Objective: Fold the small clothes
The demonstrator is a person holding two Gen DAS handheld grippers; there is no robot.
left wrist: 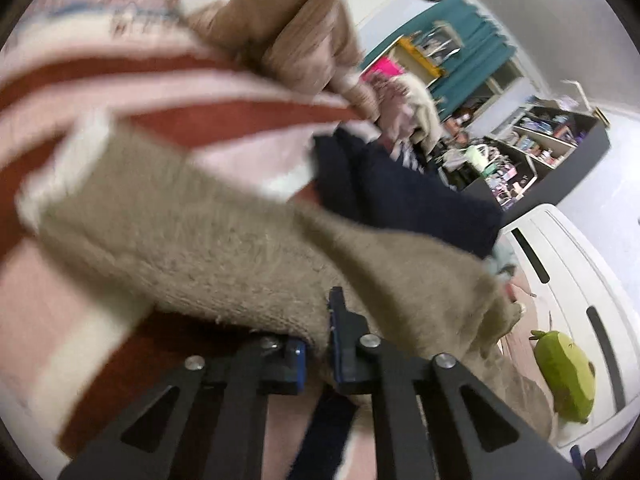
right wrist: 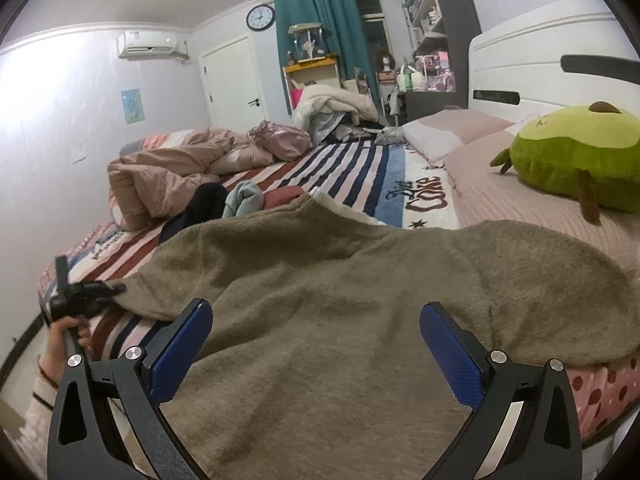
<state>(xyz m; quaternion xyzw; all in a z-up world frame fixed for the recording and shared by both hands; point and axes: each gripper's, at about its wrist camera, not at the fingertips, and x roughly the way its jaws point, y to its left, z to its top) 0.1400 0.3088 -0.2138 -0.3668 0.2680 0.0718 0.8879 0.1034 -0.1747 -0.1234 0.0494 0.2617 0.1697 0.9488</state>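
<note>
Sleeve end pinched by left gripper, first fold of sweater about to start.

The left gripper [left wrist: 318,344] is seen clamped shut on the cuff end of the tan sweater [right wrist: 360,300], fabric bunched between the blue pads; in the right wrist view the same gripper [right wrist: 116,290] is at the sleeve tip, out at the left edge of the striped bedspread [right wrist: 344,172]. The right gripper [right wrist: 316,344] is held wide open over the sweater body, nothing between its pads, apparently not touching, though blur makes contact hard to rule out. The sweater is spread flat across the bed, the avocado plush [right wrist: 568,160] nearby. Next move is judged to call for the sleeve being carried inward across the body, with the right gripper perhaps needed to pin the cloth.
</note>
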